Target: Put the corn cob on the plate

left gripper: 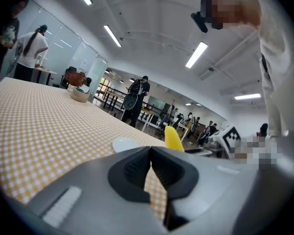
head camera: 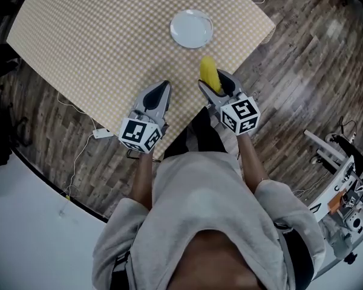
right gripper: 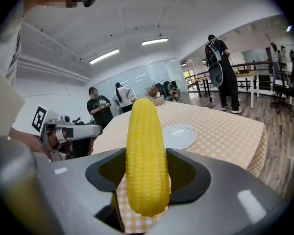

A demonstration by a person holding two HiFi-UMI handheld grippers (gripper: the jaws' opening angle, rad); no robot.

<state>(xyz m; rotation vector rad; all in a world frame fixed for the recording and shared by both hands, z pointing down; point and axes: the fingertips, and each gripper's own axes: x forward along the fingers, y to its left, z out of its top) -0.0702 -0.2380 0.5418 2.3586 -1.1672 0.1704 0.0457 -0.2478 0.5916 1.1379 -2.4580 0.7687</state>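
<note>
Over the near edge of the checked table [head camera: 97,41], well short of the white plate [head camera: 192,29]: placed so only by the head view. Only in the right gripper view, seen clamped: right gripper [right gripper: 147,173] squeezing the corn cob [right gripper: 146,155] by its lower half, blunt end toward the camera, tapered tip rising toward the plate. Bright yellow, glossy, kernels in tidy straight rows. In the left gripper view, left gripper [left gripper: 151,153] pinched closed on nothing, pads seemingly meeting at the tips only.
</note>
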